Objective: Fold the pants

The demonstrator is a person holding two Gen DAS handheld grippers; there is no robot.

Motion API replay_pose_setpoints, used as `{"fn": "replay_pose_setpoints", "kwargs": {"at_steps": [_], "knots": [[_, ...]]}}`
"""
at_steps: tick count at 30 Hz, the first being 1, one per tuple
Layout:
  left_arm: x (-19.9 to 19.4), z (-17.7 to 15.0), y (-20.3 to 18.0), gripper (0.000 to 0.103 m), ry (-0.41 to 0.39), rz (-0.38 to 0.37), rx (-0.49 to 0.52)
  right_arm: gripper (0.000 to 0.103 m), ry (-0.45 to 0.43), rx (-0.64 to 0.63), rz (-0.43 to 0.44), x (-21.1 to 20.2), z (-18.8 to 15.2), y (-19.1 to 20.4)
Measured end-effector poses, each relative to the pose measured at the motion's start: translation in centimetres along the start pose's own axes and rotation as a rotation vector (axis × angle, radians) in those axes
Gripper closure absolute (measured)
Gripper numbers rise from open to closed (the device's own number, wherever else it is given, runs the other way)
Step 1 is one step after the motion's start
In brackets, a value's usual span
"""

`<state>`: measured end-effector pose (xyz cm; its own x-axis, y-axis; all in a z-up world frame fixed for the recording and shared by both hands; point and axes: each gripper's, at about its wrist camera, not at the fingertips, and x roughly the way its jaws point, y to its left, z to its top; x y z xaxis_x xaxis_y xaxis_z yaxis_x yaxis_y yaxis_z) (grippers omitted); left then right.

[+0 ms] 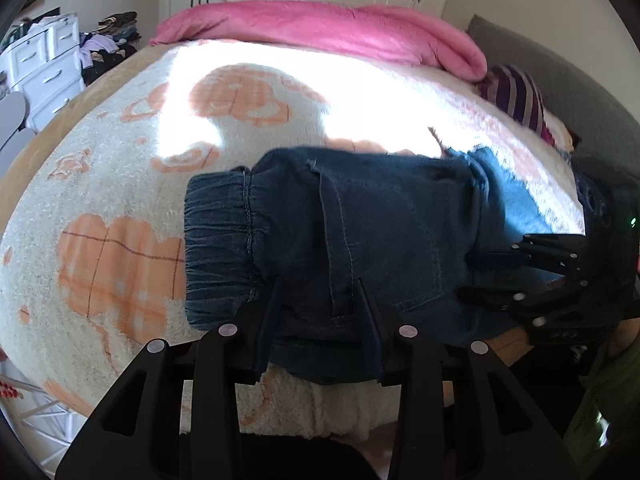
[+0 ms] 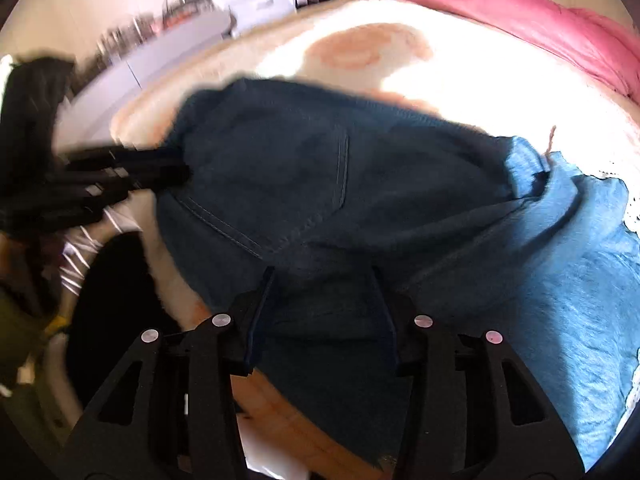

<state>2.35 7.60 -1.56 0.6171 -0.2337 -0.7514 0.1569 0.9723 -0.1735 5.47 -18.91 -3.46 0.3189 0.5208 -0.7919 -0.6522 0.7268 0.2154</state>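
Dark blue denim pants (image 1: 360, 216) lie folded on the cream fleece blanket (image 1: 120, 160) with orange shapes. Their elastic waistband (image 1: 216, 240) points left, and a paler blue part (image 1: 508, 200) lies at the right. My left gripper (image 1: 318, 292) is open at the pants' near edge, its fingertips resting on flat denim. My right gripper (image 1: 468, 276) reaches in from the right over the paler end. In the right wrist view, my right gripper (image 2: 320, 276) is open over the pants (image 2: 300, 160), near a back pocket seam. The left gripper (image 2: 160, 172) shows blurred at their left end.
A pink blanket (image 1: 320, 28) is bunched along the bed's far side. A striped pillow (image 1: 516, 96) leans on a grey headboard (image 1: 568, 80). White drawers (image 1: 44, 60) and piled clothes (image 1: 108, 40) stand beyond the left edge. The bed's wooden edge (image 2: 288, 412) runs close below the grippers.
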Motion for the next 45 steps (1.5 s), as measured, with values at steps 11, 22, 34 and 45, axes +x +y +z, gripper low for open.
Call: {"fn": "replay_pose_setpoints", "kwargs": {"at_steps": [11,22,34,45], "knots": [[-2.8,2.5,-5.5,0.048,-0.065,-0.13,0.097,0.045,-0.155,0.16,-0.195,-8.0,0.2,-8.3],[4.8,1.5,-12.1,0.07,0.159,-0.352,0.131,0.033,-0.136,0.187,-0.319,-6.2,5.4,-13.6],[8.5,1.4,-13.1,0.088,0.186,-0.31,0.126,0.027,0.035,0.268,-0.379,3.2,11.2,-18.4],[7.8,1.2,-13.6,0.096,0.141,-0.316,0.193,0.097,-0.066,0.275,-0.365,-0.5,9.9,-21.0]]}}
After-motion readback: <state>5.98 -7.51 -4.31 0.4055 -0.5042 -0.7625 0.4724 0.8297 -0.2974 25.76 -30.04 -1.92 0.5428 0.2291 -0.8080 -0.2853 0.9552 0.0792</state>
